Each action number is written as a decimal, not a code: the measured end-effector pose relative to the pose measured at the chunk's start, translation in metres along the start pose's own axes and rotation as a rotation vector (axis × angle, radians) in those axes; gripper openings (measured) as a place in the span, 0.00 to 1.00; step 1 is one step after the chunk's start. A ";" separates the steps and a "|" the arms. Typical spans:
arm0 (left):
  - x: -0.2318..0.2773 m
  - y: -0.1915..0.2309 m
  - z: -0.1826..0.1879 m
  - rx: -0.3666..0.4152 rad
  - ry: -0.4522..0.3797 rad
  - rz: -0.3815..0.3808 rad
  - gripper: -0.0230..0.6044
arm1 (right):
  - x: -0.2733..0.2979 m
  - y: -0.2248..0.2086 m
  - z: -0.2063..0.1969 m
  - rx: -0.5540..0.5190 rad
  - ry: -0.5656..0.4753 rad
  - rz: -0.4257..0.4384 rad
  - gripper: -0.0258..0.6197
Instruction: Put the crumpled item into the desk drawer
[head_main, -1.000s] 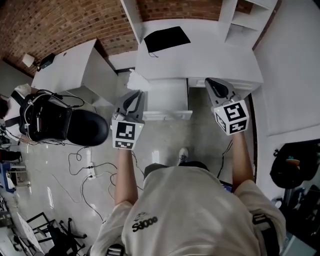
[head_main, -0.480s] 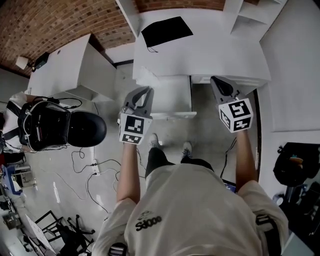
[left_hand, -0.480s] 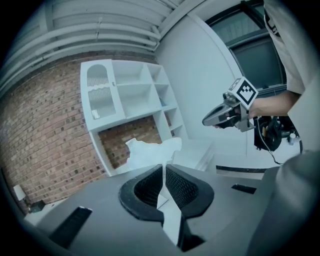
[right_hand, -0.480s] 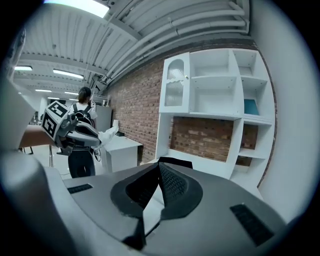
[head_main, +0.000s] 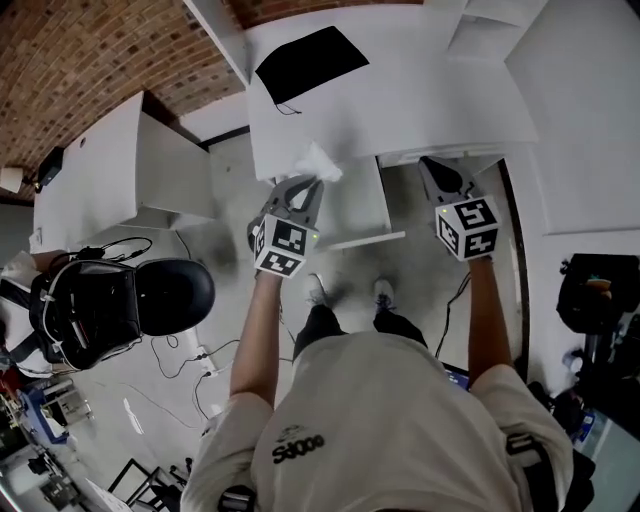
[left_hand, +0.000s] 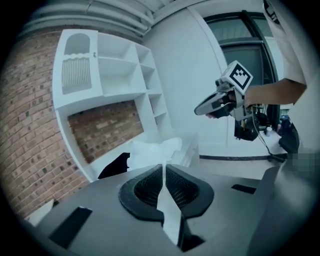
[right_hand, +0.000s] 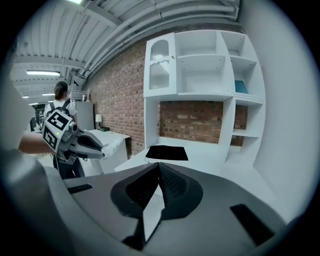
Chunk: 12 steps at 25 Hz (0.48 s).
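Observation:
My left gripper (head_main: 312, 182) is shut on the white crumpled item (head_main: 319, 162), held at the desk's front edge over the left side of the open drawer (head_main: 370, 238). In the left gripper view the crumpled item (left_hand: 150, 150) bulges out past the shut gripper (left_hand: 164, 167). The right gripper (head_main: 437, 172) hovers by the drawer's right side below the white desk (head_main: 420, 100). Its jaws are shut with nothing between them, as the right gripper view (right_hand: 159, 166) shows. That view also catches the left gripper (right_hand: 102, 149) with the crumpled item (right_hand: 113, 142) at its tips.
A black mat (head_main: 305, 62) lies on the desk. White shelves (right_hand: 200, 65) rise behind it against a brick wall. A white cabinet (head_main: 110, 170) stands at the left, with a black chair (head_main: 172, 295), a backpack (head_main: 85, 312) and floor cables (head_main: 190, 360) nearby.
The left gripper has carried the crumpled item forward and to the right, up to the desk edge over the drawer. The right gripper has hardly moved.

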<state>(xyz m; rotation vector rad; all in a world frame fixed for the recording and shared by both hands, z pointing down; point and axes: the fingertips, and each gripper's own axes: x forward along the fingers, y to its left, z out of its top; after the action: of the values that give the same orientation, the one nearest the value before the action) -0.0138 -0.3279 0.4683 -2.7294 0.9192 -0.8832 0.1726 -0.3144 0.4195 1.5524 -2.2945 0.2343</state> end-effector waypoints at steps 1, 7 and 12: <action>0.007 0.002 -0.006 0.010 0.009 -0.026 0.09 | 0.007 0.000 -0.005 0.006 0.018 -0.017 0.05; 0.050 0.000 -0.051 0.055 0.067 -0.165 0.09 | 0.038 0.013 -0.041 0.033 0.102 -0.041 0.05; 0.090 -0.022 -0.089 0.065 0.124 -0.263 0.09 | 0.048 0.018 -0.073 0.064 0.157 -0.033 0.05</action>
<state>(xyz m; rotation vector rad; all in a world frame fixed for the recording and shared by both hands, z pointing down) 0.0051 -0.3579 0.5917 -2.8066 0.5443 -1.1161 0.1544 -0.3247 0.5059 1.5432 -2.1586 0.4092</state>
